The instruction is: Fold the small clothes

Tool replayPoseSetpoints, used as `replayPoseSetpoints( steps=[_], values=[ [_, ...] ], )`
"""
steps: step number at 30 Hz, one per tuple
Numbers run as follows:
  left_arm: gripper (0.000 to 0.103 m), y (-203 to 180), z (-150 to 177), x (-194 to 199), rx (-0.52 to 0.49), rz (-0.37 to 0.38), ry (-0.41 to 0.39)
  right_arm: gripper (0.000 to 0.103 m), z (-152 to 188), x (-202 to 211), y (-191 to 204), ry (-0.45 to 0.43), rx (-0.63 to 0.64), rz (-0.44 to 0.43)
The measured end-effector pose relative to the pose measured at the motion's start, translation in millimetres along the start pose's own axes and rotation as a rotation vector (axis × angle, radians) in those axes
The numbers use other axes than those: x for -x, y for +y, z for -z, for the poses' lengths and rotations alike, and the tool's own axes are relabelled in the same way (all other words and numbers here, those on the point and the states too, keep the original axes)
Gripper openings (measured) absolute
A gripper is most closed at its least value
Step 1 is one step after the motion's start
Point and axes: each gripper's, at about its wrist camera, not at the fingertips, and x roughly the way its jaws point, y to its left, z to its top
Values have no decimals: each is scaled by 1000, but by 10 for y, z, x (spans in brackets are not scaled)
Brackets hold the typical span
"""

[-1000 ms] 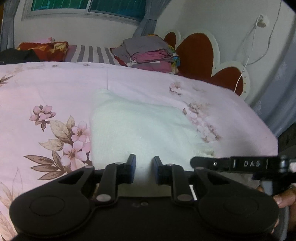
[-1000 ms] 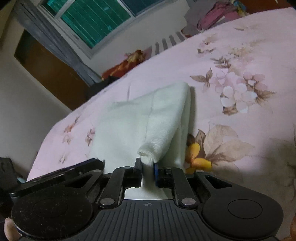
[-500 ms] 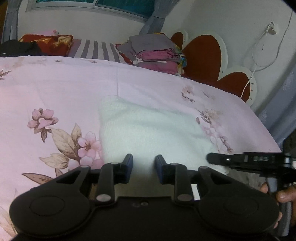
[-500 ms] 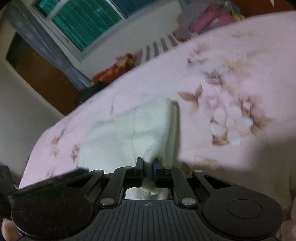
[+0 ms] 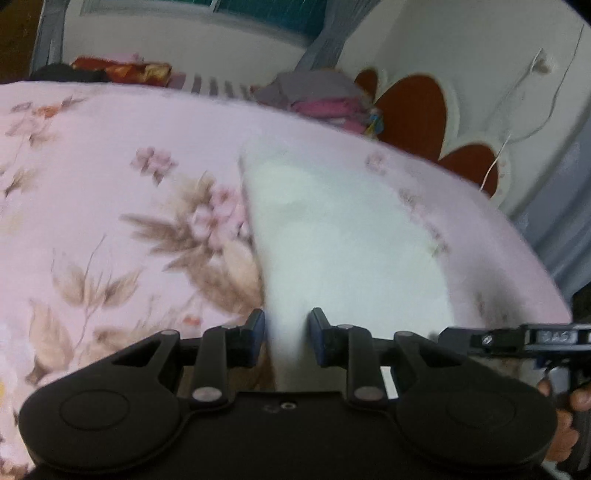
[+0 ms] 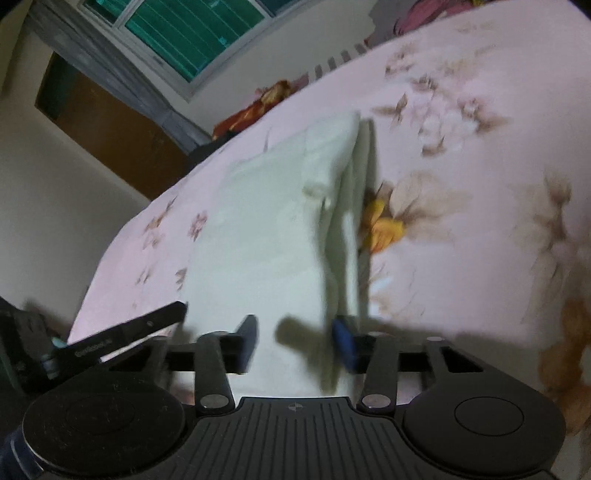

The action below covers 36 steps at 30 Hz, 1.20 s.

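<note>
Lying folded on the pink floral bed (image 5: 110, 155), white garment (image 5: 343, 236) now doubled over itself, layered edges stacked along its right side in the right wrist view (fold looks laid, though blur hides how neatly). Judged well along: one fold down, perhaps a further fold or some smoothing left, then setting aside. Right gripper (image 6: 297, 341) just opened wide, pads apart with cloth lying under and between them but not pinched, so released. Left gripper (image 5: 287, 338) parted moderately and lately widening a little, garment's near-left edge passing between the pads without being pressed. In the left wrist view, garment running from 6 o'clock up toward 12, its left edge straight against the flower print at 9 o'clock. Plenty of bare bed at 9 to 11 o'clock for sliding; bed edge dropping away at 3 to 4 o'clock, close beside the cloth's right border. Stacked clothes (image 5: 317, 96) and red headboard (image 5: 410, 107) far off at 12 to 1 o'clock, well apart from the work. Window (image 6: 184, 33) and brown door (image 6: 107, 133) beyond the bed, no hindrance.
</note>
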Motion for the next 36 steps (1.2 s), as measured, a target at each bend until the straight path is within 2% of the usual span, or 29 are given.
replayPoseSetpoints(
  steps=[2, 4, 5, 8, 12, 13, 15, 17, 20, 23, 26, 27, 29, 31, 32, 33, 34, 36],
  values=[
    [28, 25, 10, -16, 11, -5, 12, 41, 46, -51, 24, 21, 17, 10],
    [26, 22, -6, -22, 6, -4, 18, 33, 57, -68, -29, 16, -15, 3],
    [18, 10, -11, -18, 1, 2, 19, 4, 44, -73, -57, 16, -28, 11],
    [19, -60, -16, 91, -27, 41, 2, 5, 26, -14, -9, 7, -7, 9],
    [20, -143, 119, 99, -86, 14, 54, 5, 45, 327, 145, -12, 13, 23],
    [20, -144, 174, 72, -99, -7, 67, 5, 66, 326, 127, 3, 6, 37],
    [20, -106, 213, 81, -72, -2, 63, 5, 120, 179, 89, 49, 21, 87],
    [26, -98, 188, 131, -80, -14, 67, 5, 182, 54, -4, 72, 0, 98],
    [31, -67, 86, 309, -87, -8, -2, 6, 144, 138, 101, 52, 58, 114],
    [30, -76, -131, 340, -111, 18, -71, 38, 38, 402, 277, -82, 148, 204],
    [30, -226, -424, 171, -170, 52, -126, 36, -197, 404, 355, -157, 180, 191],
    [30, -289, -526, 86, -189, 60, -143, 23, -289, 339, 384, -171, 204, 201],
    [30, -394, -671, -85, -209, 72, -141, 12, -450, 174, 423, -189, 248, 210],
    [32, -473, -742, -318, -251, 53, -119, 12, -586, 8, 376, -188, 252, 215],
    [31, -473, -742, -533, -257, 4, -35, 11, -633, -137, 358, -176, 273, 229],
    [31, -413, -723, -682, -217, -4, 32, 11, -656, -322, 315, -132, 296, 280],
    [31, -377, -722, -677, -181, 15, 4, 11, -670, -493, 206, -62, 277, 320],
    [29, -388, -791, -584, -188, 20, 3, 11, -721, -511, 58, -58, 217, 288]
  ],
)
